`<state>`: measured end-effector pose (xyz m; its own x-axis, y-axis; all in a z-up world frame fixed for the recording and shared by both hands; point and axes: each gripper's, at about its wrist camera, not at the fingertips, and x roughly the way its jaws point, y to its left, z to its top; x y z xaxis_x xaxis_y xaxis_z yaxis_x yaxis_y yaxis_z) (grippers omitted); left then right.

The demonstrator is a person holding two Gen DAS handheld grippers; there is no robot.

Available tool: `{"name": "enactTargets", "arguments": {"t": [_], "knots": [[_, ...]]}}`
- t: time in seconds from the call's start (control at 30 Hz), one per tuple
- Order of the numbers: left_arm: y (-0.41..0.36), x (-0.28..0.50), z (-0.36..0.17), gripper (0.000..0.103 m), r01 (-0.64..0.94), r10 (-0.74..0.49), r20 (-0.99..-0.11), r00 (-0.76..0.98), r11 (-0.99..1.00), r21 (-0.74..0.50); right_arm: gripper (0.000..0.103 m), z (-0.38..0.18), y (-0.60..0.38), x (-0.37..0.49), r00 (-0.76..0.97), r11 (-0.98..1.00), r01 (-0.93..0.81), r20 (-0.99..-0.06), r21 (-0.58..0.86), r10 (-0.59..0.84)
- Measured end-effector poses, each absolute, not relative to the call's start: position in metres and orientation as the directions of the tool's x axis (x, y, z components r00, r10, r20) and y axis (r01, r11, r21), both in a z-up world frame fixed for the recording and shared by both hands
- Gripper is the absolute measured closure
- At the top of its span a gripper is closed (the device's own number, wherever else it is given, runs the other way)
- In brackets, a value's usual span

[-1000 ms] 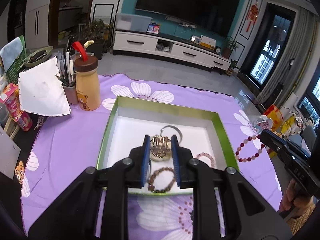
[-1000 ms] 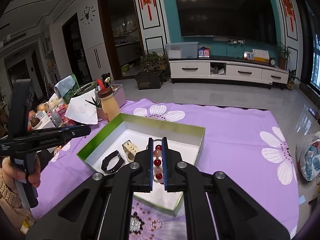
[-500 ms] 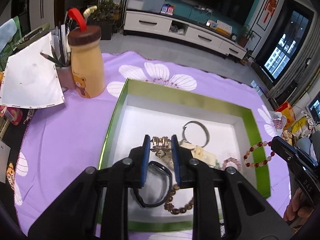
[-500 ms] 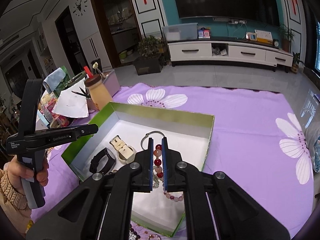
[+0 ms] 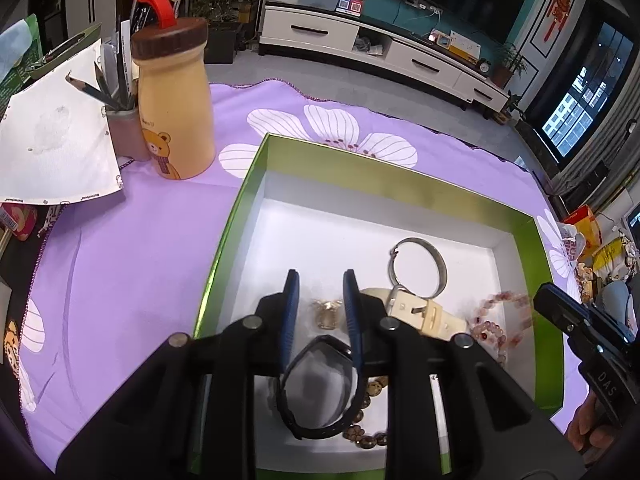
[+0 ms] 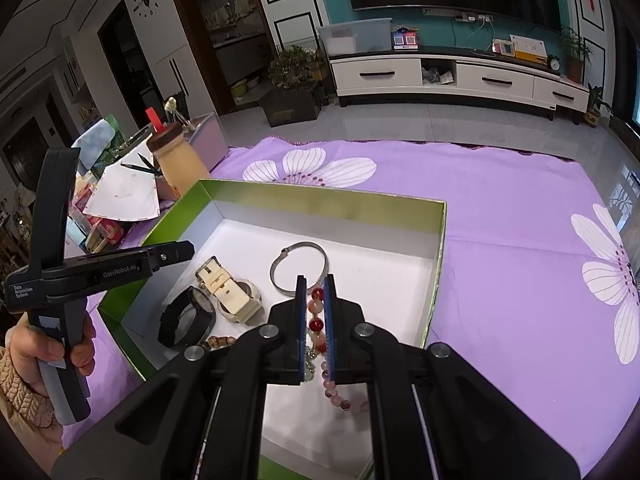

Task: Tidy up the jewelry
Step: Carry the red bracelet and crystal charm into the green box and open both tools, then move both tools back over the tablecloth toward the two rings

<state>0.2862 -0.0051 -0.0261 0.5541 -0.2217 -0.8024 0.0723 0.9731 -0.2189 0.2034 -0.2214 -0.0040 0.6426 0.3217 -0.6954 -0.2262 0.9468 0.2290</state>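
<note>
A green-walled box (image 5: 248,208) with a white floor holds a silver bangle (image 5: 418,266), a cream watch (image 5: 416,312), a black band (image 5: 320,392), pink beads (image 5: 500,320) and brown beads (image 5: 364,436). My left gripper (image 5: 321,300) hovers low over the box with its jaws slightly apart. A small gold charm (image 5: 328,314) lies on the floor beneath the gap, and the pads do not press on it. My right gripper (image 6: 313,312) is shut on a red-and-pink bead bracelet (image 6: 316,322). The bracelet's lower loop trails onto the box floor (image 6: 380,280).
A tan bear bottle (image 5: 172,100), a cup of pencils (image 5: 122,132) and a white sheet (image 5: 52,148) stand left of the box on the purple flowered cloth (image 6: 520,264). A hand (image 6: 36,356) holds the left gripper's handle. More clutter sits at the table's left edge.
Both grippers have sunk toward the box and now look more steeply into it. The gold charm has left the left fingertips and lies lower, on the box floor. The right gripper still grips the bracelet.
</note>
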Motion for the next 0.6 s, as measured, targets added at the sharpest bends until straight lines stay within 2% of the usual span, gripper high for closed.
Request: {"name": "enactTargets", "arguments": {"t": [0.03, 0.1, 0.13, 0.23, 0.33, 0.6], "knots": [[-0.005, 0.286, -0.026, 0.079, 0.072, -0.222, -0.802, 0.555, 0.973, -0.219, 0.090, -0.004, -0.222, 0.203, 0.642, 0.948, -0.221, -0.697, 0.229, 0.318], [-0.006, 0.282, -0.024, 0.070, 0.072, -0.228, -0.798, 0.559, 0.971, -0.227, 0.071, -0.004, -0.226, 0.201, 0.646, 0.948, -0.209, -0.694, 0.240, 0.318], [-0.006, 0.280, -0.022, 0.064, 0.074, -0.228, -0.794, 0.564, 0.971, -0.226, 0.071, -0.003, -0.228, 0.199, 0.653, 0.948, -0.205, -0.688, 0.243, 0.317], [-0.006, 0.272, -0.015, 0.062, 0.083, -0.229, -0.783, 0.579, 0.971, -0.223, 0.071, 0.000, -0.233, 0.195, 0.662, 0.949, -0.199, -0.680, 0.246, 0.315], [-0.004, 0.262, -0.005, 0.051, 0.085, -0.223, -0.768, 0.601, 0.973, -0.216, 0.071, 0.007, -0.242, 0.183, 0.675, 0.947, -0.198, -0.666, 0.253, 0.319], [0.010, 0.217, 0.025, 0.033, 0.084, -0.212, -0.713, 0.669, 0.974, -0.211, 0.071, 0.028, -0.263, 0.137, 0.713, 0.950, -0.193, -0.629, 0.247, 0.309]]}}
